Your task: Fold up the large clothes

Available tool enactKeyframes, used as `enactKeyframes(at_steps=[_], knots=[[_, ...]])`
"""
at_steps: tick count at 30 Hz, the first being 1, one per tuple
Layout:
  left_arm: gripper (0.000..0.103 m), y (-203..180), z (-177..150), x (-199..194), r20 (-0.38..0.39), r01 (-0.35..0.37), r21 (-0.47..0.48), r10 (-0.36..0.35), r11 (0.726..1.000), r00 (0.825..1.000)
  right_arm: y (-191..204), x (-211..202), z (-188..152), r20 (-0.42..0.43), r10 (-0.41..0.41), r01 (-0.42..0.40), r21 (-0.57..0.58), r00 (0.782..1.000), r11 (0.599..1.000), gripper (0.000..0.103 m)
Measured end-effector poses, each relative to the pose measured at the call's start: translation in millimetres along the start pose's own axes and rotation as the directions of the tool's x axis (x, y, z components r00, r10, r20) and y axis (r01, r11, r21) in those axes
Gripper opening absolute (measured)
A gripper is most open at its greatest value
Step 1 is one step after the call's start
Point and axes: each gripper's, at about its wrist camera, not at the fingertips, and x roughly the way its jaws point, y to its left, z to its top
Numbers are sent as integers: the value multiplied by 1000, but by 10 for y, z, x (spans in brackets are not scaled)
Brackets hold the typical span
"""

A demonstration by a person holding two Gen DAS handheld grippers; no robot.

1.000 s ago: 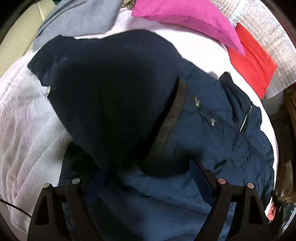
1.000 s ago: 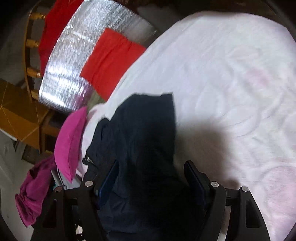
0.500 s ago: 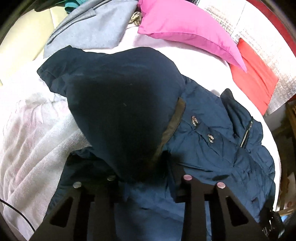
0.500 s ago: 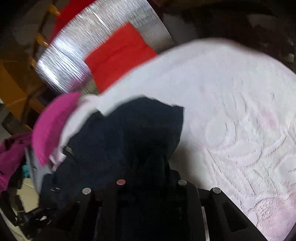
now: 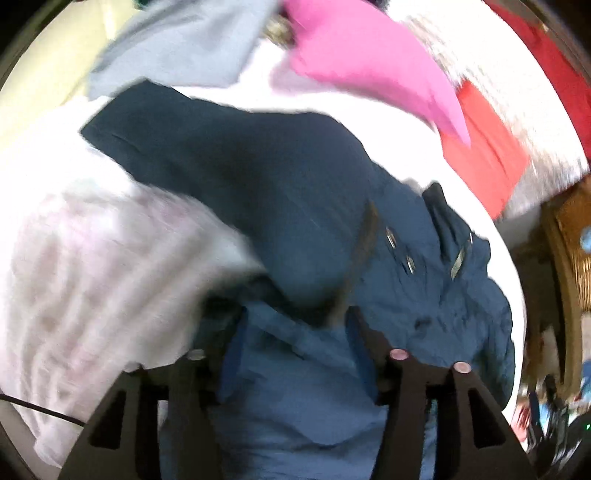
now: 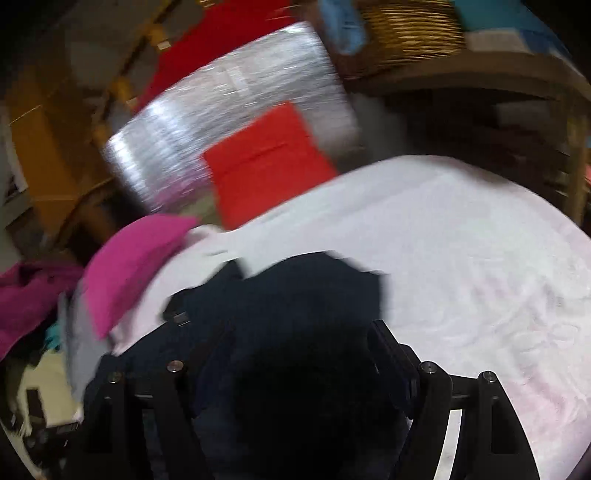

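A dark navy padded jacket (image 5: 295, 206) lies on a white embossed bedspread (image 5: 92, 258), one part folded over its snap-button front. My left gripper (image 5: 295, 332) is open just above the jacket's lower fabric, touching nothing that I can see. In the right wrist view the jacket (image 6: 303, 295) lies dark and blurred under my right gripper (image 6: 299, 339), which is open with fabric between its fingers. Both views are motion-blurred.
A magenta pillow (image 5: 369, 62) and a grey garment (image 5: 184, 44) lie beyond the jacket. A red cloth (image 6: 266, 162) on a silver foil panel (image 6: 221, 110) stands past the bed's edge. A wicker basket (image 6: 410, 33) sits on a shelf. White bedspread (image 6: 480, 258) spreads right.
Both grippers were shut on the jacket half a second ago and now stand open. Both cameras have shifted and tilted up; the folded part has settled flatter.
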Motion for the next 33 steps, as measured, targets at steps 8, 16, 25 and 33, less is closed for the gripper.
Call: enactKeyframes(at_steps=[8, 16, 25, 33], knots=[[76, 809, 470, 40, 32, 75, -268, -69, 961, 997, 1085, 635, -437, -256, 169, -203, -111, 952, 973, 47], [76, 1351, 754, 368, 81, 210, -463, -195, 861, 977, 1575, 1231, -888, -423, 250, -301, -56, 871, 952, 47], [27, 1210, 781, 437, 166, 234, -436, -178, 869, 970, 1521, 1388, -987, -503, 242, -312, -58, 830, 948, 44], [16, 463, 795, -156, 313, 257, -119, -209, 959, 926, 931, 747, -677, -324, 241, -260, -18, 915, 965, 43]])
